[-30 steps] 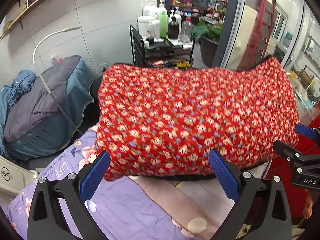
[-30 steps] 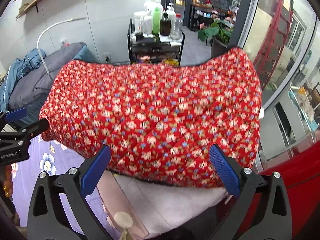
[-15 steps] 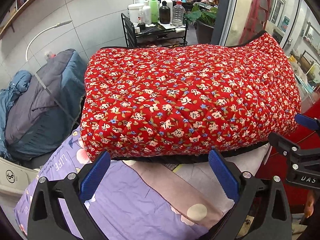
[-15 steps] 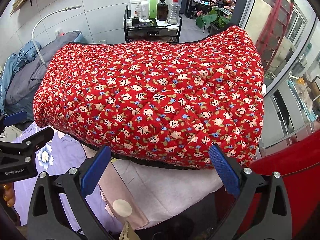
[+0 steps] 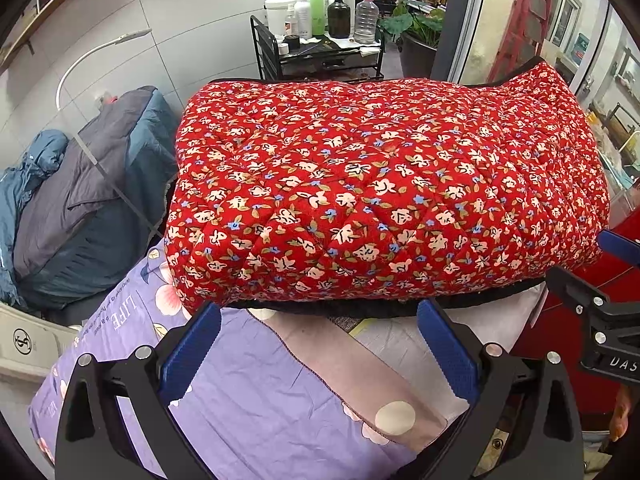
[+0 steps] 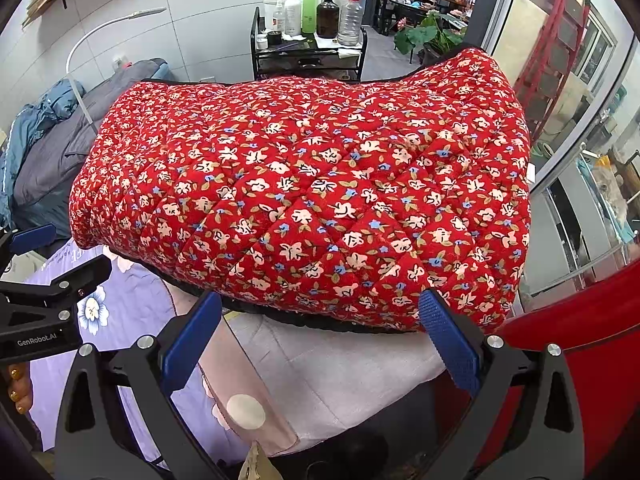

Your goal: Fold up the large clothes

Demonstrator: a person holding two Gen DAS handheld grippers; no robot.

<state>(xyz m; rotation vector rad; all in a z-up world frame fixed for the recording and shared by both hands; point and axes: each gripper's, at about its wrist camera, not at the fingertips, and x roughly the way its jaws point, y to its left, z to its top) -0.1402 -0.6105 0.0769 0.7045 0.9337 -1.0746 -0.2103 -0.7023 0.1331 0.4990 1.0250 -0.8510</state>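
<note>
**Kid:** Behind the bed I see a black cart (image 5: 320,56) full of bottles. What are you doing?

**Me:** I am folding that big red flowery quilted coat (image 5: 380,196). It sits in a fat, puffy bundle on the bed, on top of the purple flowery sheet (image 5: 248,392) and a pale pink cloth (image 6: 340,364).

**Kid:** Are your tongs holding it?

**Me:** No. My left gripper (image 5: 316,344) is spread wide with nothing in it, just at the near edge of the coat. My right gripper (image 6: 320,340) is spread wide too, and empty. Both blue pads point at the black trim under the bundle.

**Kid:** So what could go wrong?

**Me:** I think the coat is so puffy it may spring open again, because nothing presses it down. Its far right corner sticks up in a bump, so the fold looks uneven there.

**Kid:** Could it fall?

**Me:** Maybe. On my right side the coat hangs close to the edge of the bed. If I push it that way, it may slide off.

**Kid:** Anything else?

**Me:** If I grab low, I might pinch the pink cloth with the trim and drag it along. I must aim only at the coat.
</note>
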